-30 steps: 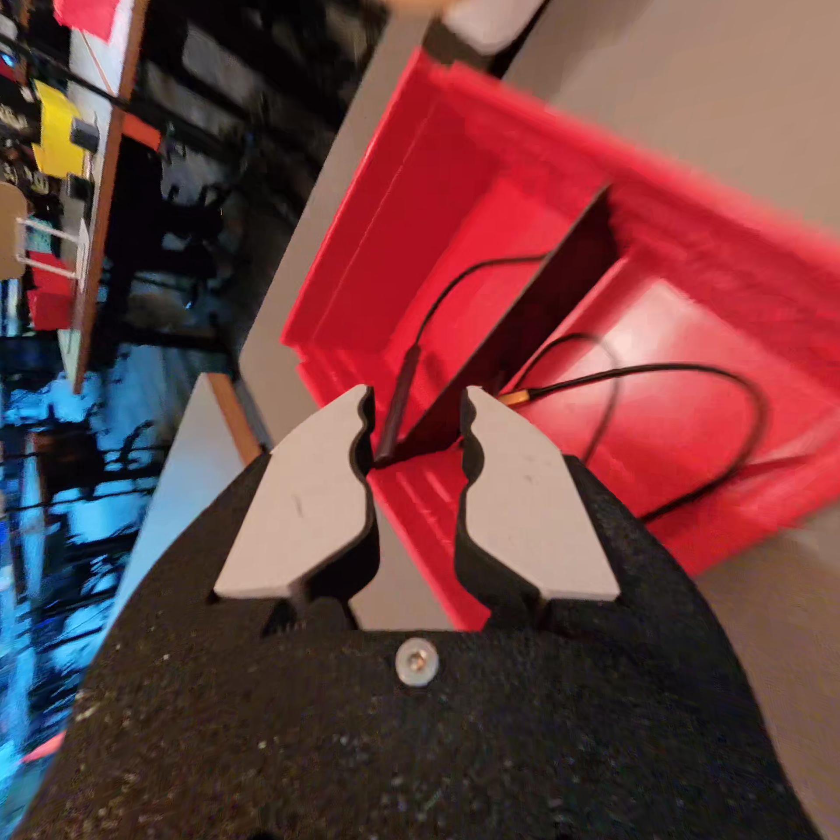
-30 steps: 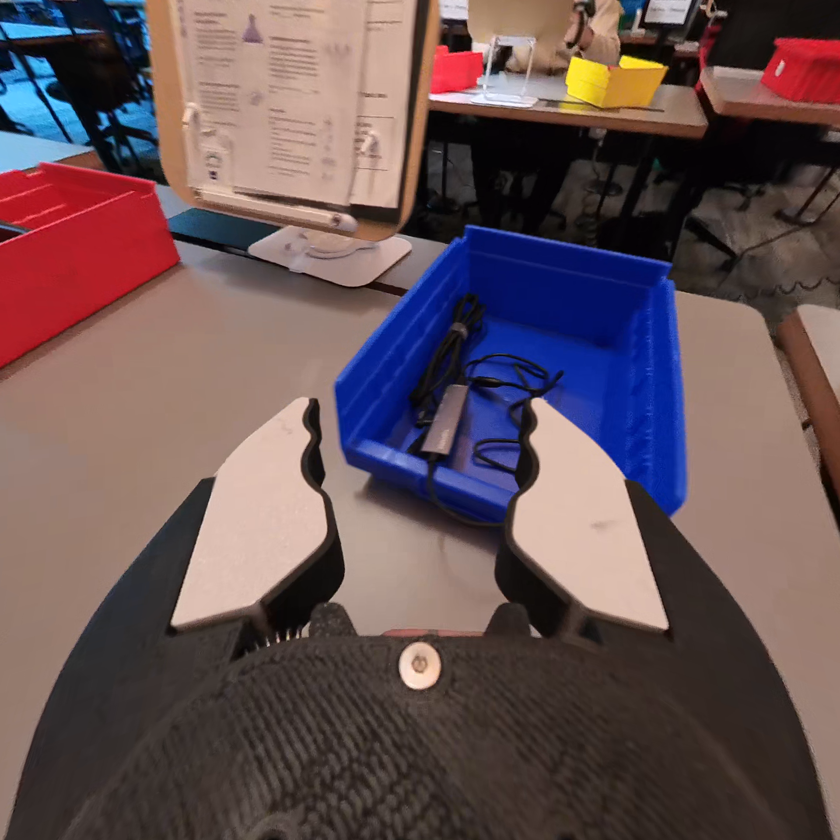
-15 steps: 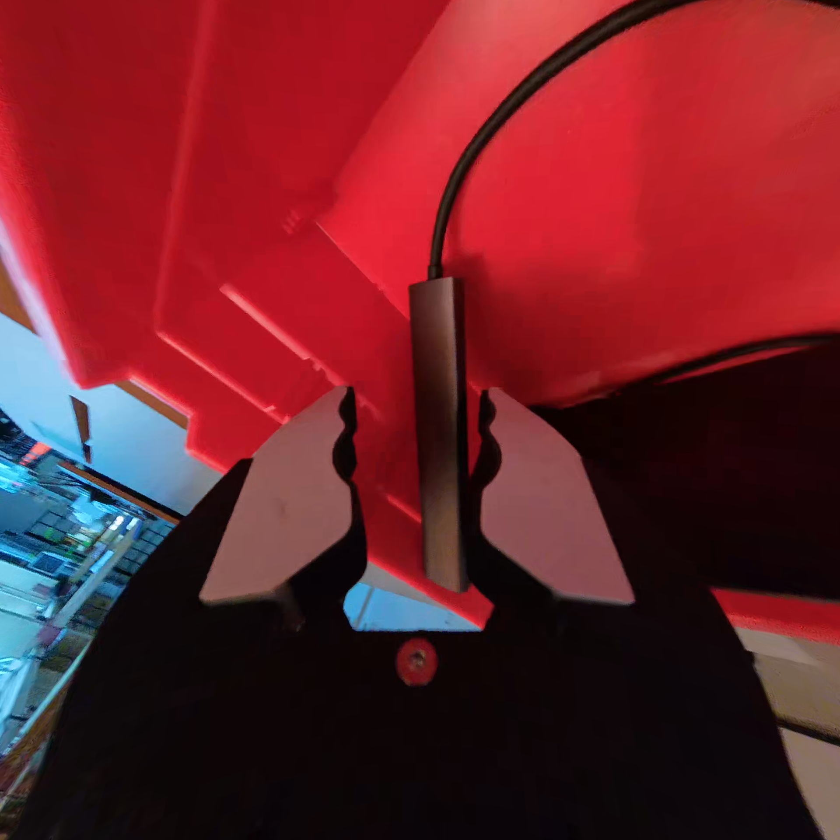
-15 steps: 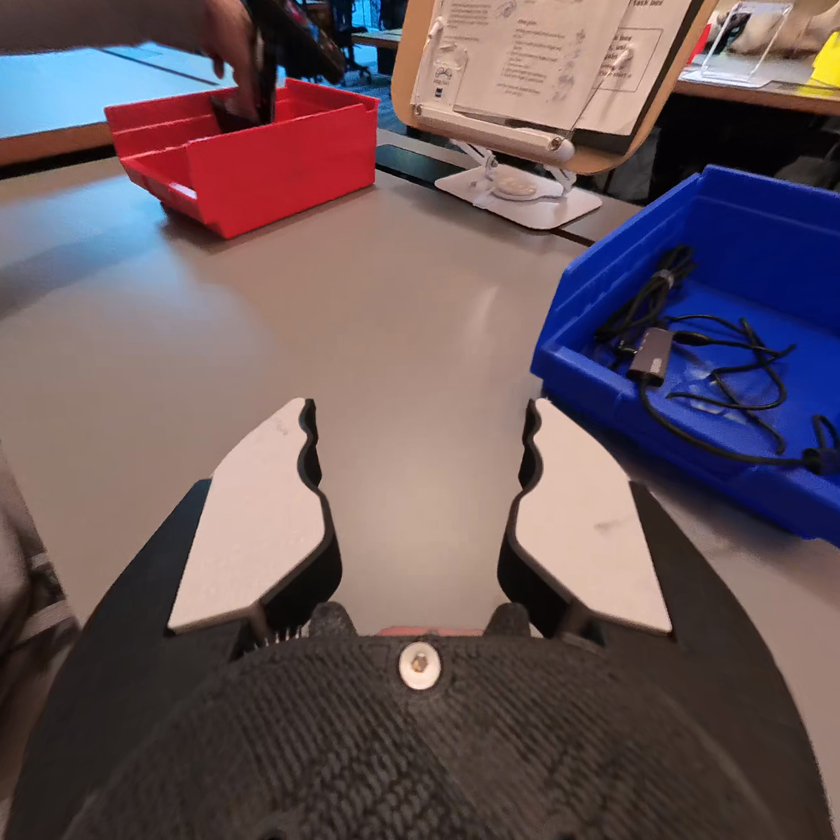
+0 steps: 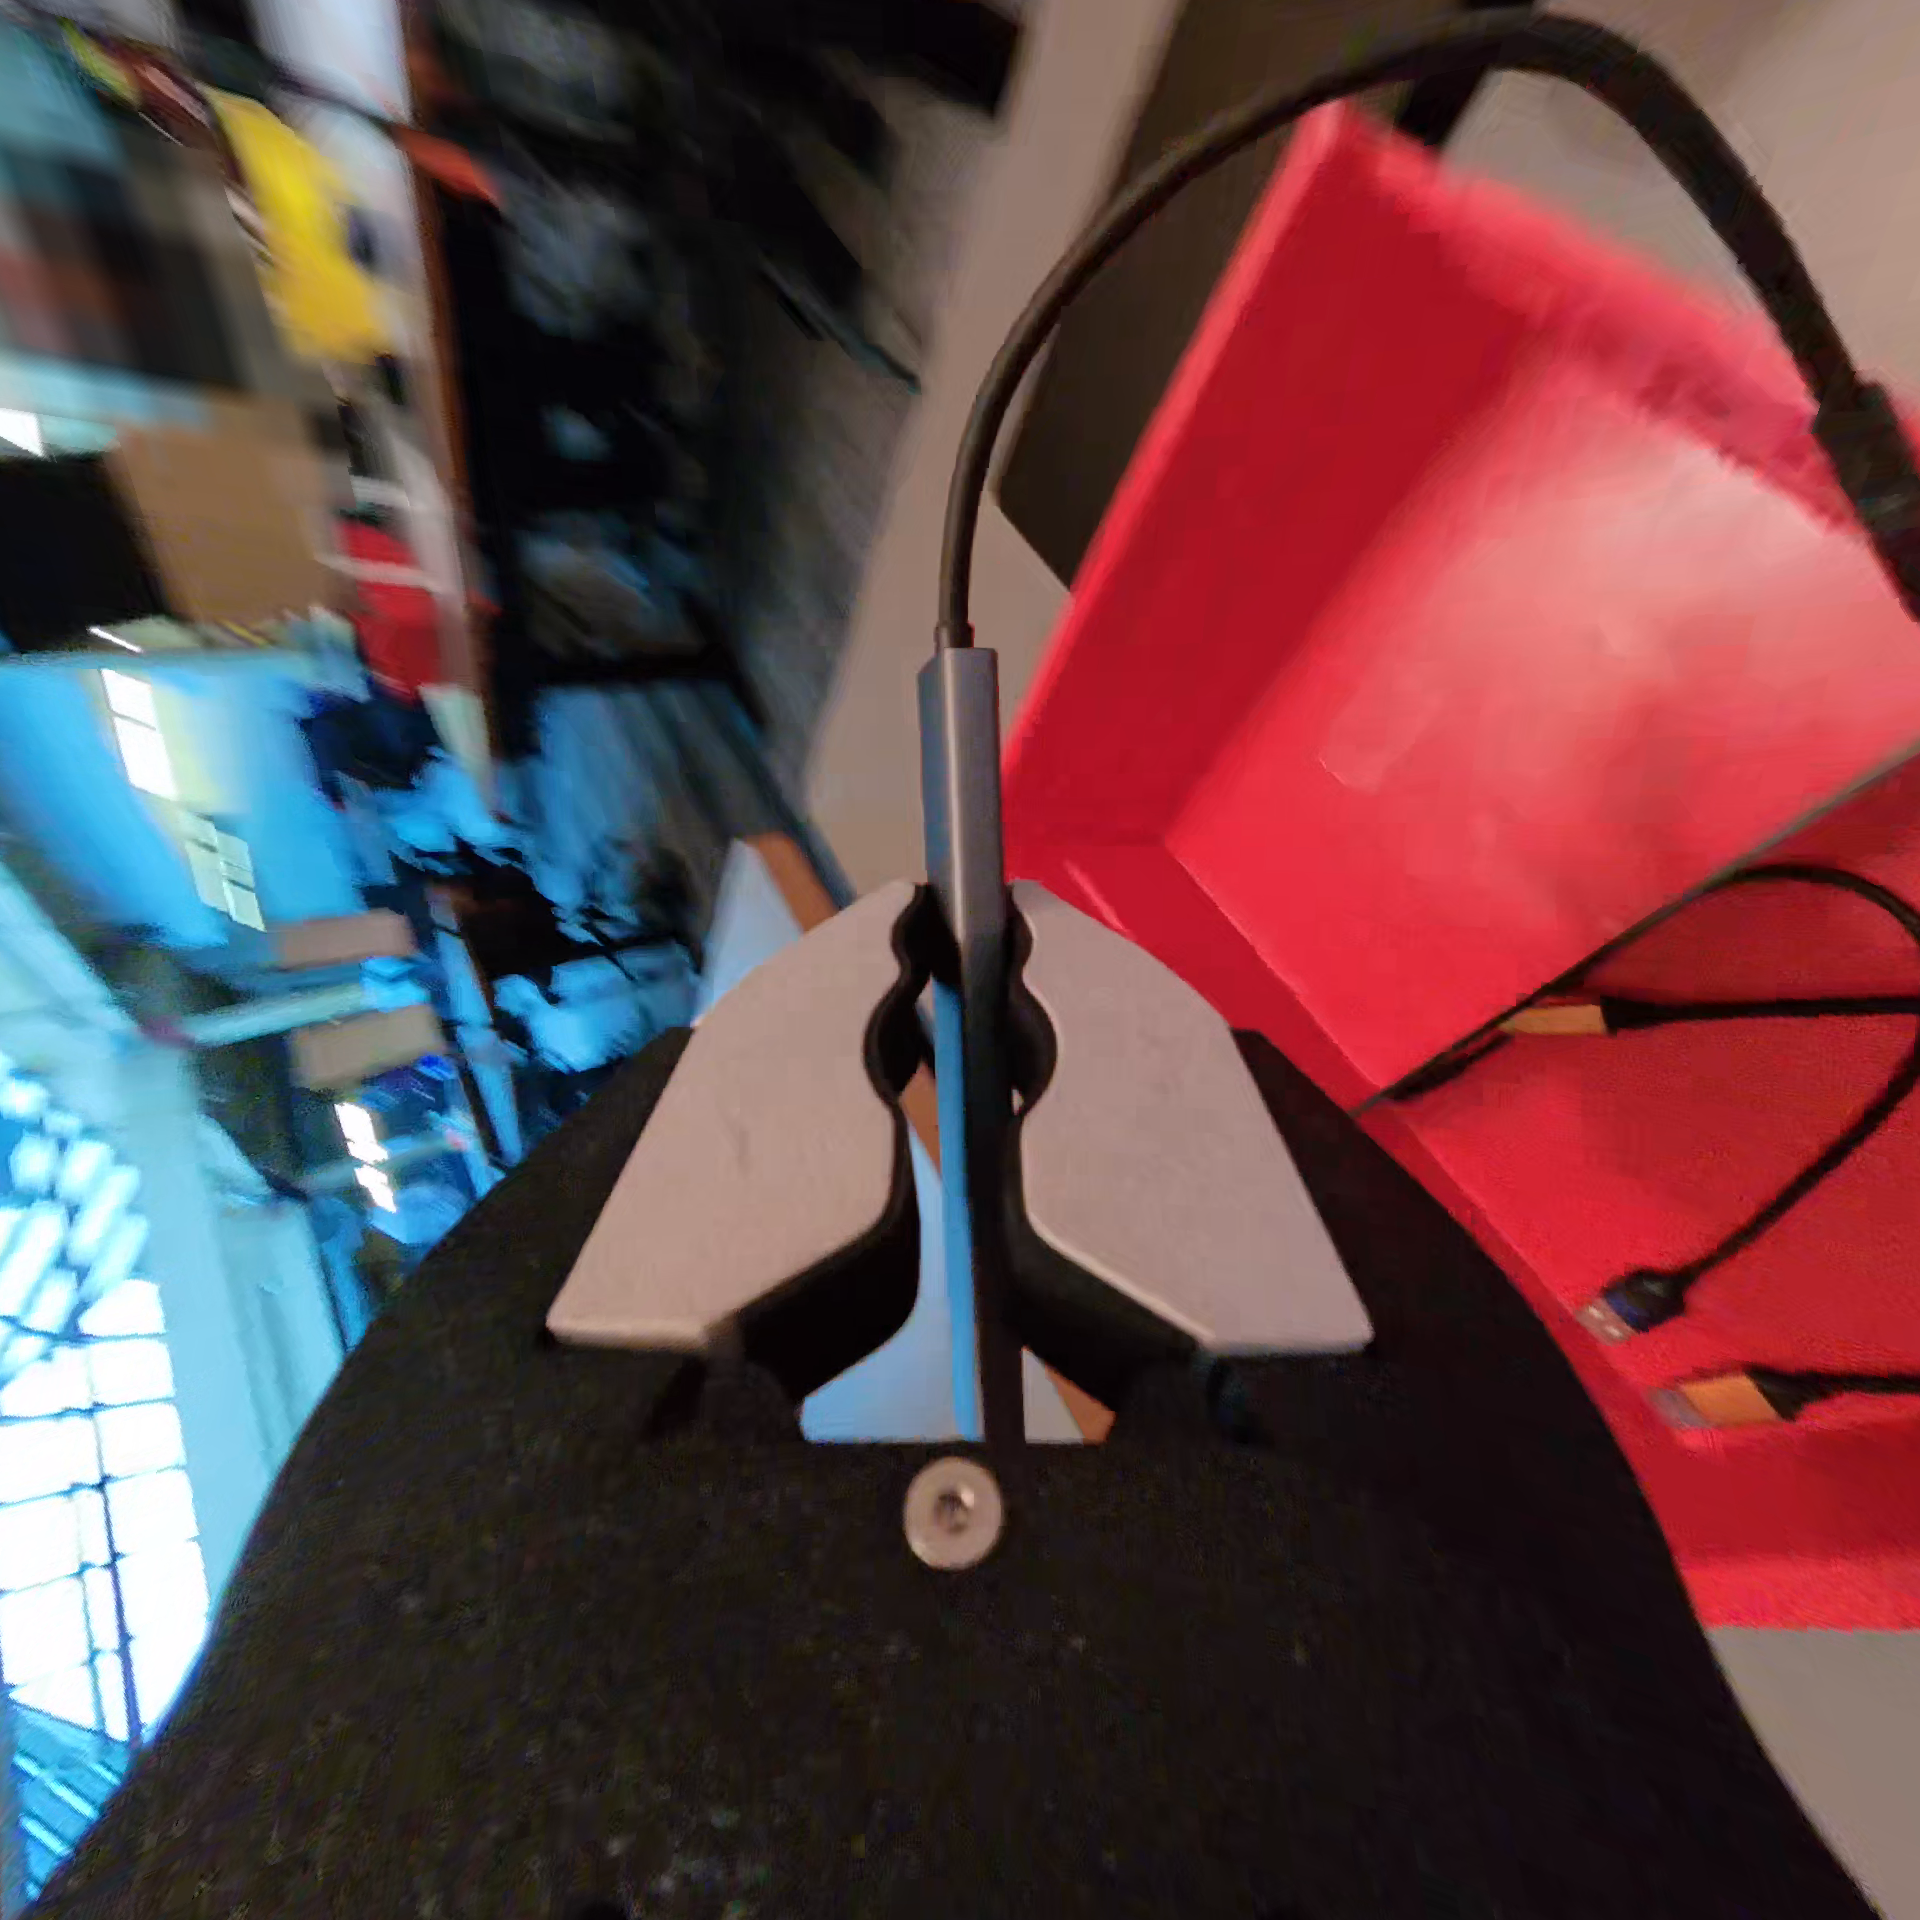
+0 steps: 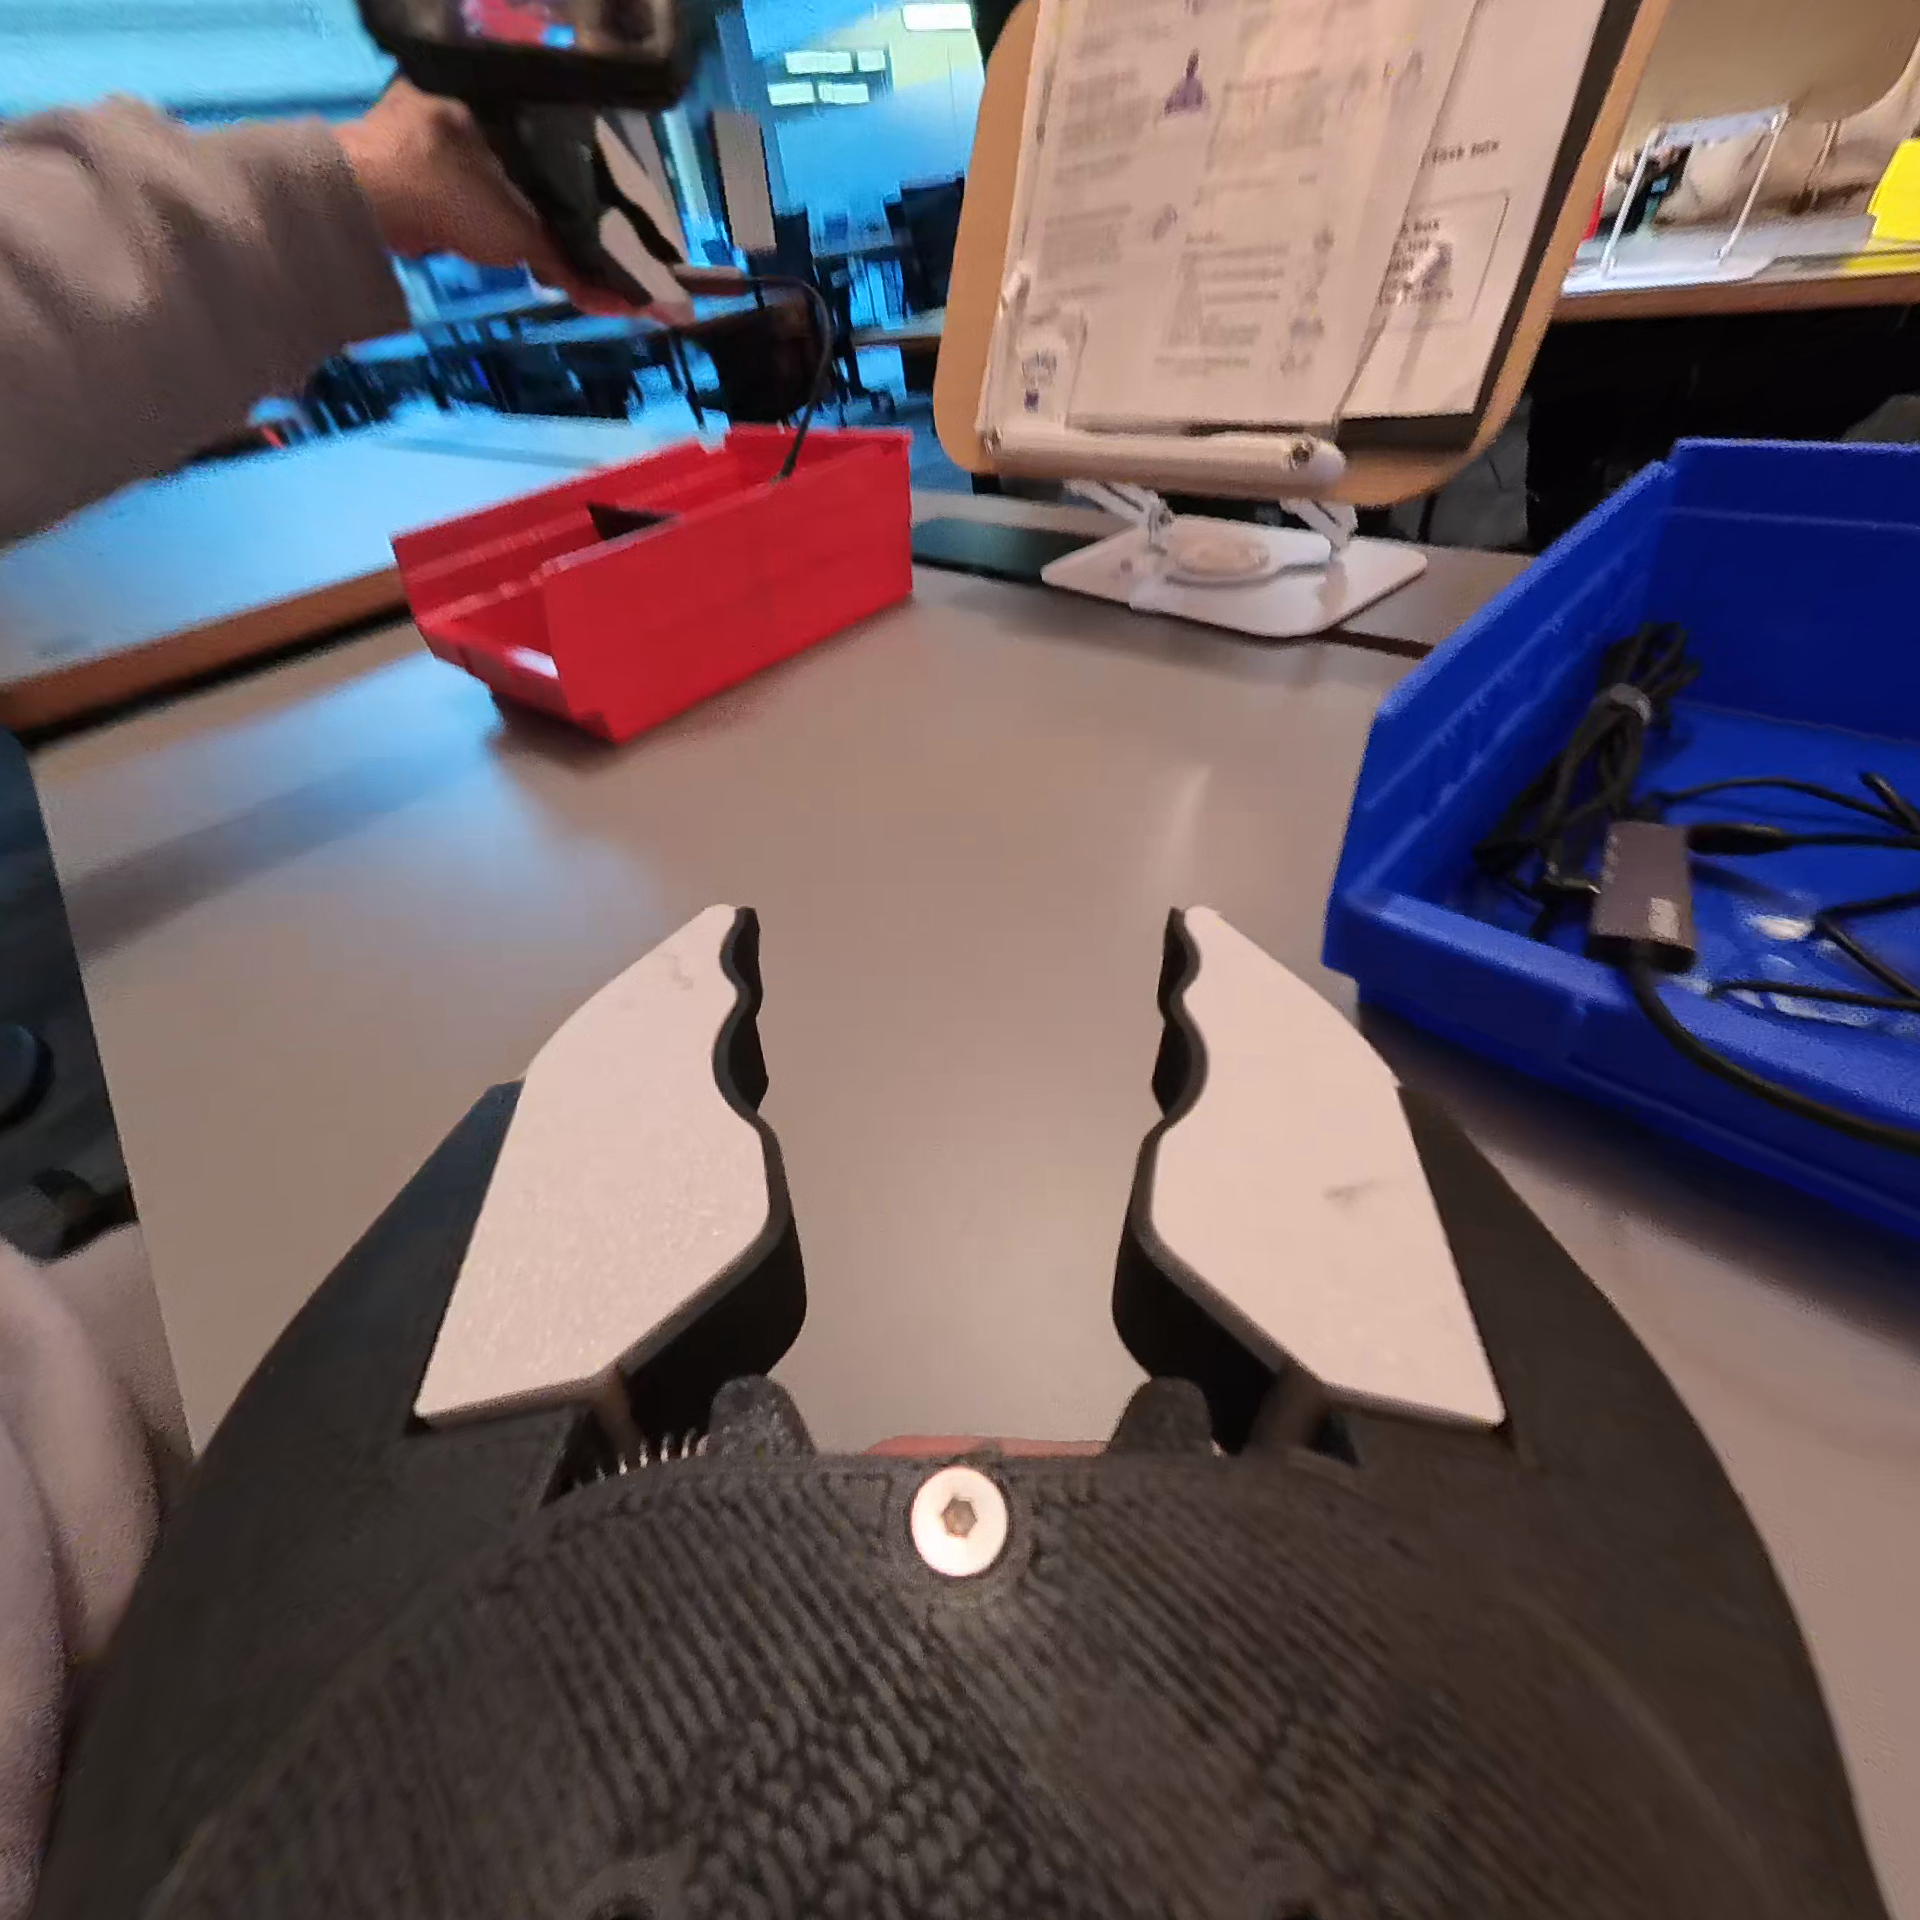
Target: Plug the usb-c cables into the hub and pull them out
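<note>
Room: workroom w/ other desks in the bkgd, blurred; grey counter (image 6: 966,790) carries the bins.
Left gripper (image 5: 961,940): jaws clenched on hub (image 5: 961,790), slim grey bar held edge-on, running fwd out past the jaw tips.
Hub lead: black cable (image 5: 1039,343) leaves hub's far end, arcs up and right, then drops toward red bin (image 5: 1455,727).
Red bin: right of and beyond left jaws; loose usb-c cables (image 5: 1662,1143) lie in its near compartment, right of jaws, not touching hub.
Right gripper (image 6: 961,1003): jaws released wide, nothing between them, over bare counter.
Blue bin (image 6: 1455,935): right of right jaws, near; holds a second hub and cables.
Paper stand (image 6: 1226,312): ahead of right jaws, well apart.
Step (my read): hub lifted clear of red bin; no plug in yet.
Next needs: right jaws to fetch a cable by its plug, line it up w/ a hub port; left to keep hub steady.
Room: wide open counter between bins. Watch red bin rim and divider, the trailing lead could snag.
</note>
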